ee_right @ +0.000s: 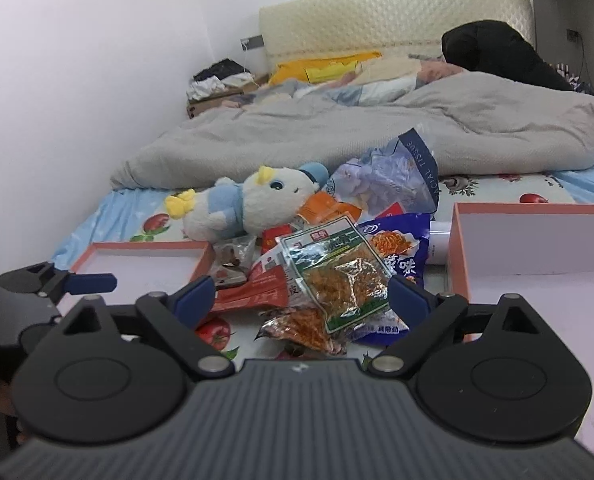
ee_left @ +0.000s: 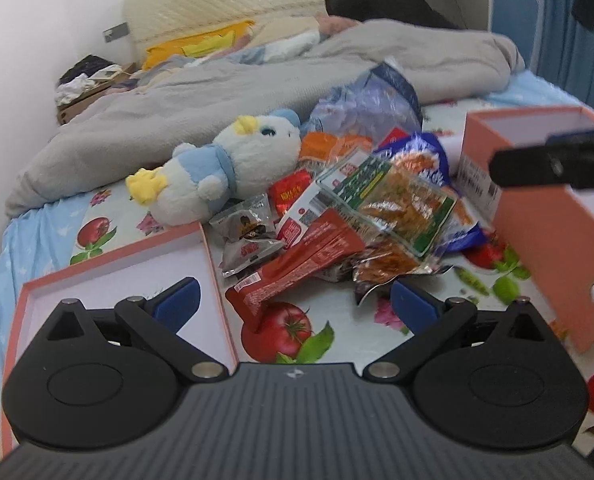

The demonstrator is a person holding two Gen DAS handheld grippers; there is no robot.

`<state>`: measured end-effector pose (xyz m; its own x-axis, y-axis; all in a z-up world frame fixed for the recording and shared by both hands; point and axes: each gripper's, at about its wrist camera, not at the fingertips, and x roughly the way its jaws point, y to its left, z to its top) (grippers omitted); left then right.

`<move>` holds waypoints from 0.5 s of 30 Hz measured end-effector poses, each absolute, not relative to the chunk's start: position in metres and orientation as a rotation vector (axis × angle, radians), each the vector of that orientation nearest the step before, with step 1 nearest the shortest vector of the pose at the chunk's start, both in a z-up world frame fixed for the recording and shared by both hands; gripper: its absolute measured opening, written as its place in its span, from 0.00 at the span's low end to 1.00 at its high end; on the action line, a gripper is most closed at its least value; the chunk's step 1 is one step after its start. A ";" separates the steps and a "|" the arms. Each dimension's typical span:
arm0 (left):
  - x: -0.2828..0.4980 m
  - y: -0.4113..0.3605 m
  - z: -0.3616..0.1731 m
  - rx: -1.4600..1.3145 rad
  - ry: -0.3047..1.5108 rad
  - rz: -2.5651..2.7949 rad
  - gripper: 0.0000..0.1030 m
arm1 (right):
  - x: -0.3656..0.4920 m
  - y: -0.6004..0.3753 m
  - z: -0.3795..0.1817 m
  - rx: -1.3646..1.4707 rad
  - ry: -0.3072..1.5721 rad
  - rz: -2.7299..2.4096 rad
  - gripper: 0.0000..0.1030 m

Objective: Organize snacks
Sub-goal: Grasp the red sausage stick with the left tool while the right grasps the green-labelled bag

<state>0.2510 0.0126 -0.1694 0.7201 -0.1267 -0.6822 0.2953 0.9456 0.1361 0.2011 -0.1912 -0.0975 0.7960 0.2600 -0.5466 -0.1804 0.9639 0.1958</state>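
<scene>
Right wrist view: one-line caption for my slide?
Open right hand-held gripper nears a snack pile between two pink boxes.

Orange box cut by right edge; snack labels unreadable, packets overlapping.

Legible text is scarce. The crumpled blue-and-white tissue pack, lying against the grey duvet behind the snack heap, carries white capitals up its dark blue side strip: "FACIAL TISSUE", first letter partly creased. The blue snack bag, near the peach box, bears large white Chinese characters; the last one visible reads "味". The green-bordered clear packet has a small red label, too blurred to read. The box's white barcode label is unreadable.
</scene>
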 end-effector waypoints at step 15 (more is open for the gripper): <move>0.321 0.011 -0.236 0.407 0.830 -0.328 0.83 | 0.296 -0.177 -0.154 0.080 0.732 0.197 0.92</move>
